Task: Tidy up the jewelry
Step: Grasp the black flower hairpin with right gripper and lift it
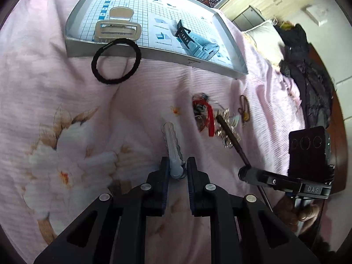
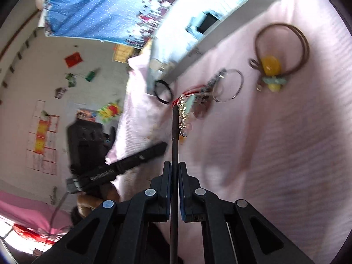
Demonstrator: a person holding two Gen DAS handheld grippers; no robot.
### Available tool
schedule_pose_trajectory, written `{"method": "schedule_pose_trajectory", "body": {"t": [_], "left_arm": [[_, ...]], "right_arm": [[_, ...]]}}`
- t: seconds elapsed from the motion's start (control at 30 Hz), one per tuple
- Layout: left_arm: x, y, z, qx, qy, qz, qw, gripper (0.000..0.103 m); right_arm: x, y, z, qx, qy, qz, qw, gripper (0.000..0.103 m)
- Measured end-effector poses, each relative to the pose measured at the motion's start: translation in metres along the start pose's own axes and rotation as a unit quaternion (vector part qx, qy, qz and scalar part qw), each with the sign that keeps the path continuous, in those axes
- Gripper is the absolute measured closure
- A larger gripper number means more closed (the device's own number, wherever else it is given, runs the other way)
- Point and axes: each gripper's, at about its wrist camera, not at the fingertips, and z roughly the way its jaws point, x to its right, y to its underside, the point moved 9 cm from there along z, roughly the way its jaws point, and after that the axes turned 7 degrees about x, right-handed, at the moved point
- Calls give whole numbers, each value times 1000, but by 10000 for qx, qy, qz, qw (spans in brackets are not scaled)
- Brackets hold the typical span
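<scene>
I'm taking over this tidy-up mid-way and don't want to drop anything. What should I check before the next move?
1. Right gripper shut on the dark stick: ok.
2. Stick tip at the jewelry pile: ok; whether anything is hooked: cannot tell.
3. Left gripper closed on the pale hair clip: cannot tell, jaws flank it.
4. Tray has bare space: ok.
5. Black hair tie inside tray: not ok, leaning against its front wall.

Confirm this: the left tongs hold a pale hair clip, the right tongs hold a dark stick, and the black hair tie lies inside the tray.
One detail is off. The black hair tie lies on the pink bedspread, against the outside of the tray, as the left wrist view shows. The left tongs do hold the pale hair clip, and the right tongs hold the dark stick.
</scene>
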Motion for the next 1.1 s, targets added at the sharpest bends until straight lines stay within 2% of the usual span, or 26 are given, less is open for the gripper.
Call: {"method": "schedule_pose_trajectory", "body": {"t": [0.07, 0.13, 0.3, 0.43, 0.53, 0.73, 0.87, 1.0, 1.1], "left_arm": [[3, 1, -3, 24, 56, -55, 10000, 90], [6, 1, -6, 66, 29, -26, 10000, 90], [10, 2, -7, 174, -113, 133, 9997, 90], [11, 2, -6, 201, -102, 126, 9997, 90], [13, 0, -8, 283, -15, 92, 9996, 90], [26, -12, -19, 711, 126, 308, 9969, 90], [34, -23, -28, 1167, 84, 529, 9917, 90], [35, -38, -35, 1612, 119, 482, 9857, 90], [34, -48, -35, 1854, 13, 553, 9811, 90]], "right_arm": [[-5, -3, -3, 112, -135, 1, 9998, 97], [-7, -6, -5, 262, -70, -52, 9996, 97], [-12, -16, -21, 773, 734, -830, 9908, 97], [-10, -16, -19, 846, 949, -948, 9873, 97], [-7, -17, -17, 886, 872, -839, 9887, 97], [-20, -27, -25, 1202, 639, -1071, 9849, 97], [-26, -33, -28, 1394, 599, -1192, 9812, 97], [-34, -42, -33, 1572, 393, -1214, 9793, 97], [-35, -49, -34, 1616, 301, -1170, 9794, 97]]}}
